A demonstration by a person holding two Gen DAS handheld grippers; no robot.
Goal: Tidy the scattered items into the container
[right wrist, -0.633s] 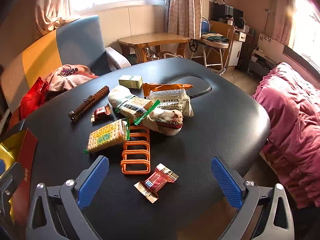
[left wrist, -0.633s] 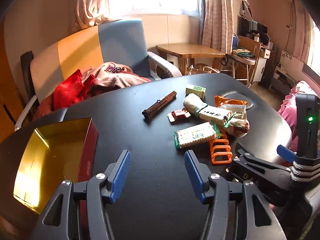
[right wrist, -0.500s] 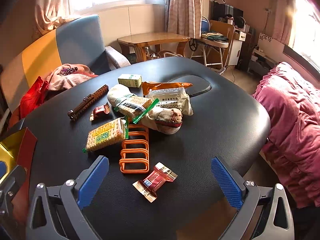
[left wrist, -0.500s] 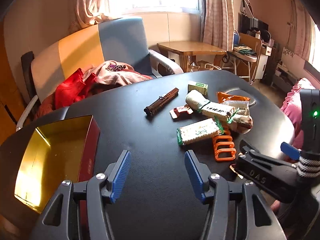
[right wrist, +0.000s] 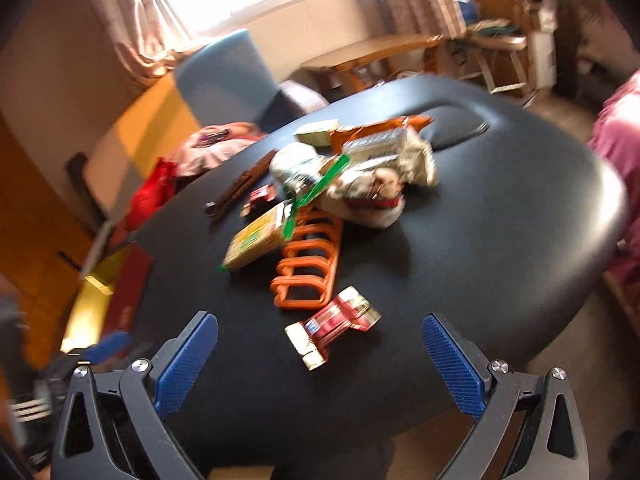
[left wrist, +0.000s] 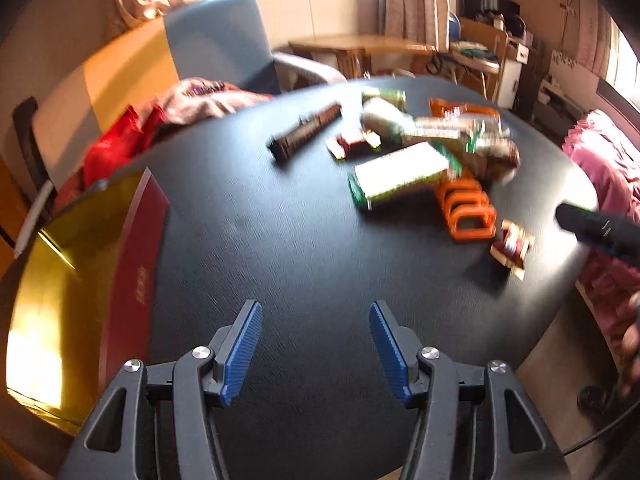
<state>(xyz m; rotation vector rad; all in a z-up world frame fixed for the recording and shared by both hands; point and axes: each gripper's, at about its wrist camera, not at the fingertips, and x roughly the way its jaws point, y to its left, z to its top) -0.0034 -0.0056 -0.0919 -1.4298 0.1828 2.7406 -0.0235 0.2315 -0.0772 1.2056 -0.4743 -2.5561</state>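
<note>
A red box with a gold inside (left wrist: pixel 60 280) lies open at the left of the black table (left wrist: pixel 280 248); it also shows in the right wrist view (right wrist: pixel 108 292). Scattered items lie in a heap: a cracker pack (left wrist: pixel 400 176) (right wrist: pixel 256 240), an orange rack (left wrist: pixel 466 212) (right wrist: pixel 308 268), a red candy wrapper (right wrist: pixel 332 328) (left wrist: pixel 512 246), a brown bar (left wrist: pixel 306 132), snack bags (right wrist: pixel 384 148). My left gripper (left wrist: pixel 316 352) is open and empty over bare table. My right gripper (right wrist: pixel 320 364) is open wide, empty, just short of the candy wrapper.
A blue and yellow armchair (left wrist: pixel 160 64) with clothes stands behind the table. A pink bedcover (left wrist: pixel 608 168) lies to the right. A wooden side table (left wrist: pixel 360 46) and a chair stand at the back. Both views are blurred.
Both grippers have moved: the right one has tilted and come nearer the candy wrapper. The left view has shifted so the right gripper now shows only at its right edge. Both stay open.
</note>
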